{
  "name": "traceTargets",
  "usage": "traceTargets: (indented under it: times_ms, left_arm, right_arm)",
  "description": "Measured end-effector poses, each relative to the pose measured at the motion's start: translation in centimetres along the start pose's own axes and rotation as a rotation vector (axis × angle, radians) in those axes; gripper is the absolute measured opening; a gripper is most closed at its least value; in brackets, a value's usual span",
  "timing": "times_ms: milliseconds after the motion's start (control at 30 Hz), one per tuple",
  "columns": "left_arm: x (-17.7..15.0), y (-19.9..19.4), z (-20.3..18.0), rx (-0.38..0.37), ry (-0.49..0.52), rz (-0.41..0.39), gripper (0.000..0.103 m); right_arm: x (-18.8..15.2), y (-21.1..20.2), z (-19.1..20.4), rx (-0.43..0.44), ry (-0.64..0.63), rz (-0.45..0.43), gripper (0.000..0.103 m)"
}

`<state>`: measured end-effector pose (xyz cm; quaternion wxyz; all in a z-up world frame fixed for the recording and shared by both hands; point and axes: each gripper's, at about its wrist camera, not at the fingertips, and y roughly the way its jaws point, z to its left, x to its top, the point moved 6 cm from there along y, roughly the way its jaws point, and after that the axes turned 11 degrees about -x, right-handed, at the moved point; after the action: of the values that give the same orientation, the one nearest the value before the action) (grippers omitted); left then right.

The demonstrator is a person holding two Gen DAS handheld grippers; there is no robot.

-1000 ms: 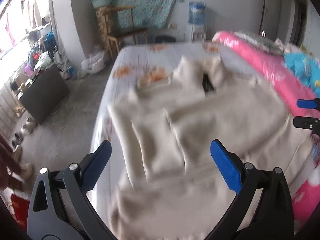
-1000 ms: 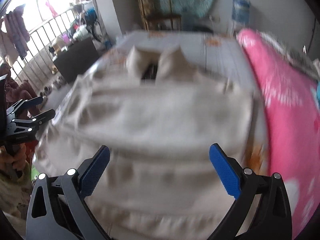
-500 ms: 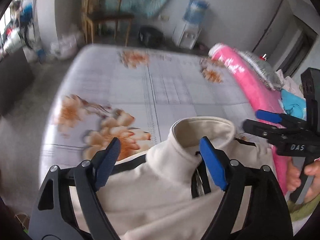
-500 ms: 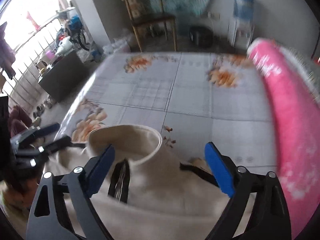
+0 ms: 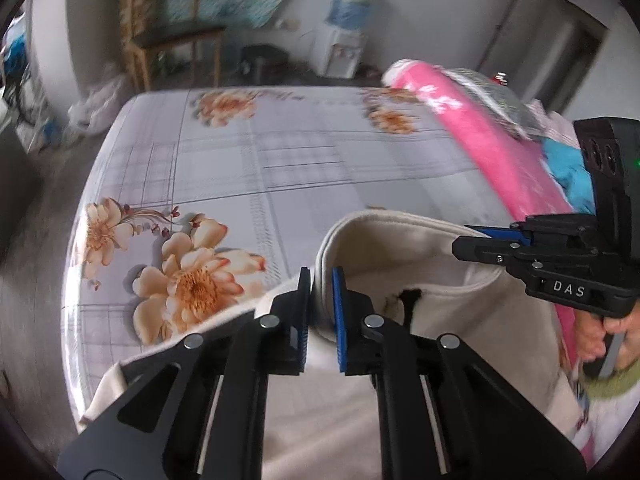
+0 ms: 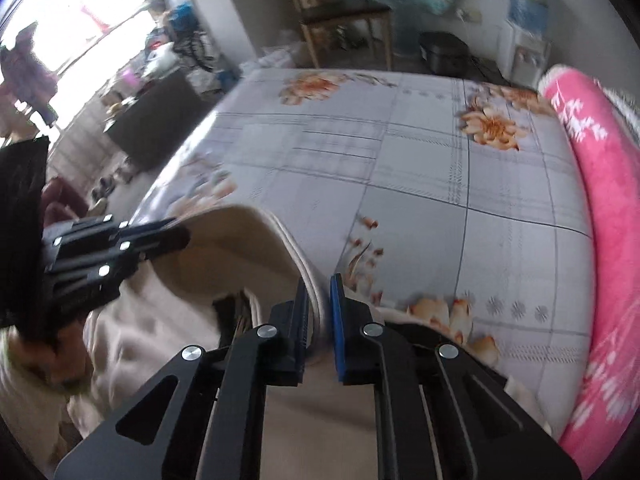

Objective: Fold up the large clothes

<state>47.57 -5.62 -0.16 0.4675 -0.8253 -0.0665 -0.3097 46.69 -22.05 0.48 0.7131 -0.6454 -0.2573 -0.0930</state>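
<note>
Left wrist view: my left tongs [image 5: 320,312] and right tongs [image 6: 319,314] each pinch the cream coat's collar [image 5: 384,236], holding both sides level over the bed [image 5: 248,160] for folding.

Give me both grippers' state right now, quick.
Left gripper: shut on the cream fleece jacket's stand-up collar.
Right gripper: shut on the same collar's other side.

Daylight glares from the window [image 6: 60,20]; edges blurred, fisheye-warped.
</note>
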Motion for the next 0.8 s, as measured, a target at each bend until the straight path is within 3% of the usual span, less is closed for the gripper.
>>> traceTargets:
  times_ms: [133,300,400,467,567,700,800]
  left_arm:
    - [-3.2,-2.5,-2.6,-0.037,0.058,0.008,0.008]
    - [-9.6,-1.0,-2.9,0.034,0.087,0.130,0.008]
    - [-11.6,-0.3,-2.6,0.099,0.129,0.137,0.008]
    - [-12.0,-0.5,-2.6,0.119,0.142,0.129,0.009]
    - [-12.2,-1.0,-2.8,0.135,0.119,0.115,0.011]
    - [-12.4,-1.6,-3.1,0.137,0.052,0.125,0.016]
    - [-13.1,-3.6,-3.5,0.055,0.002,0.110,0.018]
  right_arm:
    - [-4.3,-1.9,1.5,-0.010,-0.087,-0.012,0.011]
    - [-10.4,-0.8,2.3,-0.062,-0.148,0.122,0.016]
    - [-10.1,-3.8,2.5,-0.022,-0.129,0.074,0.023]
    - [-8.4,-6.7,2.7,0.049,-0.095,-0.003,0.031]
    - [-5.8,-8.2,3.4,0.100,-0.042,-0.067,0.033]
    - [-4.2,-3.9,4.7,0.119,0.023,-0.008,0.033]
    - [-6.2,0.5,6.1,0.064,-0.028,0.088,0.033]
